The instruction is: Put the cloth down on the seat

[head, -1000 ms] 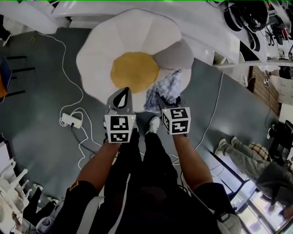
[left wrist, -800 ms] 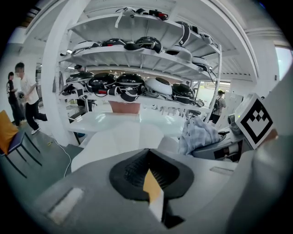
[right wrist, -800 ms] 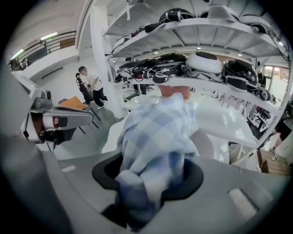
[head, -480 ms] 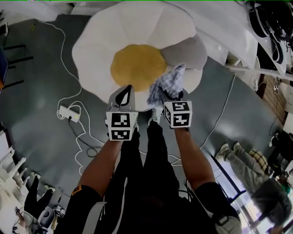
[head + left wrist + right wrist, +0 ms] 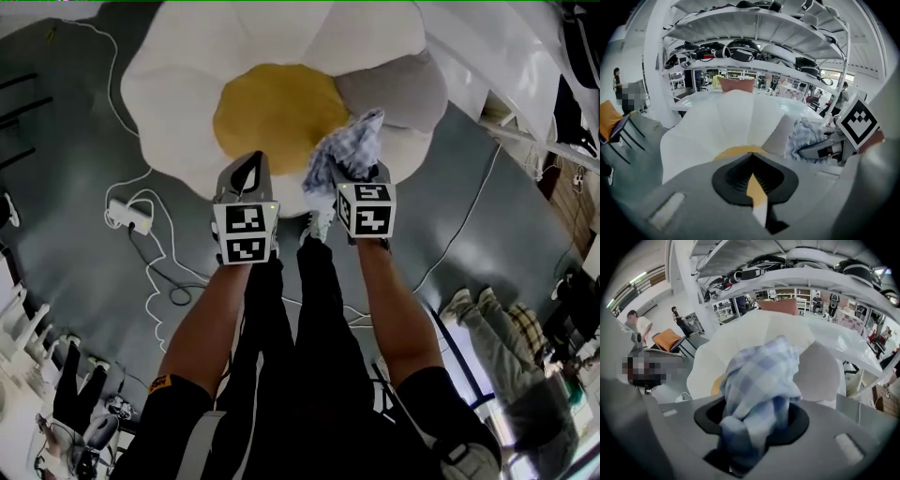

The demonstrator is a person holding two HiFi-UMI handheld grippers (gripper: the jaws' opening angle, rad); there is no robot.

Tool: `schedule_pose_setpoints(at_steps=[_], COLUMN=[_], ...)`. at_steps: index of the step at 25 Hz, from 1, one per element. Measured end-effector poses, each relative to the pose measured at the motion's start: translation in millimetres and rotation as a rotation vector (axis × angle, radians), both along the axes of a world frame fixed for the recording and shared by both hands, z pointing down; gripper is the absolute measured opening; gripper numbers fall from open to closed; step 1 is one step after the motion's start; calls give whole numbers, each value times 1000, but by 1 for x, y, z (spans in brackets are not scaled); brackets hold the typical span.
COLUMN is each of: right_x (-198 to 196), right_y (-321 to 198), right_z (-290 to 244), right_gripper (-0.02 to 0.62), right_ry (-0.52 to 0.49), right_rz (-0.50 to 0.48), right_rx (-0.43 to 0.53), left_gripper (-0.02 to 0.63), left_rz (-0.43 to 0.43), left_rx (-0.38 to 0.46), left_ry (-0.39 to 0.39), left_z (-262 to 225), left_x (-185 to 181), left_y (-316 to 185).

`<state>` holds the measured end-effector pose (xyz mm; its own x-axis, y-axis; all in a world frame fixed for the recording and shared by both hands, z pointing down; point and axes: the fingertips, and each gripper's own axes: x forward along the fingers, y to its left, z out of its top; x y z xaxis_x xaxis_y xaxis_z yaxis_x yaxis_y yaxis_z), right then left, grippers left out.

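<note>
Cloth (image 5: 349, 150) stayed clamped in our right gripper (image 5: 354, 174) as we lowered it toward the seat (image 5: 178, 84) at twelve o'clock, nearing release; our left gripper (image 5: 251, 167) hung closed, empty.

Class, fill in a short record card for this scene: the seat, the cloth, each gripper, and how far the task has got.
Seat: flower-shaped cushion with white petals, one grey petal and a yellow centre, lying on the grey floor
Cloth: blue-and-white checked, bunched up, held over the seat's near edge beside the grey petal
Right gripper: shut on the cloth
Left gripper: jaws together, nothing between them
Task state: cloth in the right gripper, not yet released onto the seat
</note>
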<state>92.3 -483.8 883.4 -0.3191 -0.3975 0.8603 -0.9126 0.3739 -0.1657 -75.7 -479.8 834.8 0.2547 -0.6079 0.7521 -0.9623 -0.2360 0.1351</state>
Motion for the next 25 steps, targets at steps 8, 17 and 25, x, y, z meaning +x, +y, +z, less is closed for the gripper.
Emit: schedule_pose_setpoints(at_steps=[8, 17, 25], right_x=[10, 6, 11], right_y=[-24, -36, -40], right_z=[58, 119, 158], right_gripper=[215, 234, 274], right_ry=[5, 34, -11], right_rz=[34, -4, 3], right_rx=[-17, -71, -117], left_gripper=[0, 2, 0], left_rz=[0, 2, 12], left_rx=[-31, -50, -78], left_ry=[-30, -44, -55], left_z=[61, 118, 143], left_x=[0, -3, 16], left_y=[-16, -22, -36])
